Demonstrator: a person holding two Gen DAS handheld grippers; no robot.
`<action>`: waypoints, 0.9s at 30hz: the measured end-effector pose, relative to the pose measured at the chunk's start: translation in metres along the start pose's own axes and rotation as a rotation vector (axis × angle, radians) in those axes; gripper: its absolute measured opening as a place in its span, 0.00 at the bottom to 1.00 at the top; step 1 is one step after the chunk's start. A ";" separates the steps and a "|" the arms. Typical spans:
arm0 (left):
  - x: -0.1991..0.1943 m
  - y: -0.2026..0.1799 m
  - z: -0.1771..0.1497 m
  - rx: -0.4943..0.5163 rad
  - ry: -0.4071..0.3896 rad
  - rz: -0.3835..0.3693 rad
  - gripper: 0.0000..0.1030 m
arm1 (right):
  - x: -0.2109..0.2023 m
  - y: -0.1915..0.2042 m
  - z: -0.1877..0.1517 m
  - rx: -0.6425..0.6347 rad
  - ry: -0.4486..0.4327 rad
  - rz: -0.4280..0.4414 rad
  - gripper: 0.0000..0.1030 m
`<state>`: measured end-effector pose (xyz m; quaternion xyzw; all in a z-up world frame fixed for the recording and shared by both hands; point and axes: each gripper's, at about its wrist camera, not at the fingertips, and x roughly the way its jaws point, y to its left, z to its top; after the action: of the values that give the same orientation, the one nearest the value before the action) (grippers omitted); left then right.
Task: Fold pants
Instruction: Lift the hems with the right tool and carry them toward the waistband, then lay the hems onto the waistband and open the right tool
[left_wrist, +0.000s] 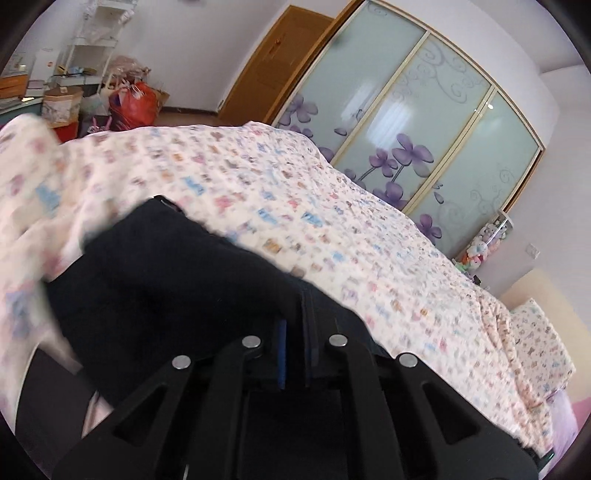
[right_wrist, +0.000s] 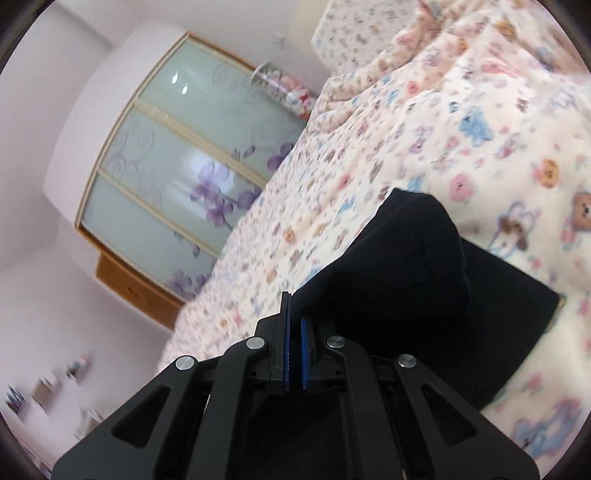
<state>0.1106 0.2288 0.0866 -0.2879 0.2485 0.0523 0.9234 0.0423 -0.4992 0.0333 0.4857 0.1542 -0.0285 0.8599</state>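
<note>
Both grippers are clenched on the black pants. Left gripper (left_wrist: 295, 321) pinches cloth that spreads away ahead and to its left; right gripper (right_wrist: 294, 314) grips an edge, the pants (right_wrist: 424, 280) running ahead and rightward. Fabric hangs lifted above the bed (left_wrist: 332, 221). Neither hand appears nearer.

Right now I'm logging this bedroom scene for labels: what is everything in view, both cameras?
pants: one, black, on the bed, pinched by both grippers
bedspread: one, cream with cartoon print, covering the bed
pillow: one, same print, far end of the bed
wardrobe: one, frosted glass with purple flowers, behind the bed
door: one, brown wood, left of the wardrobe
red bag: one, among floor clutter
left gripper: black, jaws closed on pants
right gripper: black, jaws closed on pants
</note>
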 end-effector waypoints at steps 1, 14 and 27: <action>-0.008 0.007 -0.012 0.000 -0.009 0.003 0.06 | -0.003 -0.005 0.001 0.018 -0.005 0.000 0.04; -0.016 0.059 -0.097 -0.079 -0.039 0.101 0.08 | -0.013 -0.014 -0.004 0.064 0.010 -0.022 0.04; -0.054 0.046 -0.119 -0.081 -0.219 0.218 0.70 | -0.026 -0.057 -0.017 0.278 0.205 -0.145 0.43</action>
<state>0.0014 0.2027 0.0055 -0.2890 0.1739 0.1932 0.9214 0.0017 -0.5170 -0.0143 0.5880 0.2704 -0.0616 0.7599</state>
